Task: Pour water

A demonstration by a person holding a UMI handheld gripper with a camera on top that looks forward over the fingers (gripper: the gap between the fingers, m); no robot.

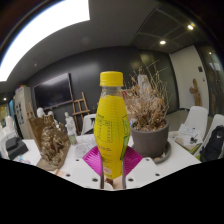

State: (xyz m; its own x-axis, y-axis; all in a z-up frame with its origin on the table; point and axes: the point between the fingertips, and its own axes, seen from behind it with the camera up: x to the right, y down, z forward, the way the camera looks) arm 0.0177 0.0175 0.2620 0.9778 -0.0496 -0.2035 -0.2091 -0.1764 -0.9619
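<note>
Bright ceiling strip glare — fisheye-bent edges

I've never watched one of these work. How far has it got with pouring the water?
Done: the gripper has closed on the yellow bottle, whose base sits between the pink pads. In hand: the bottle is held upright, yellow cap still on. Left: the pouring itself; no tilt shows, and no cup to pour into is visible.

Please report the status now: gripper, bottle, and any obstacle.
Gripper shut on the yellow bottle, held upright, cap on. Potted dry plant close behind. No cup seen.
</note>
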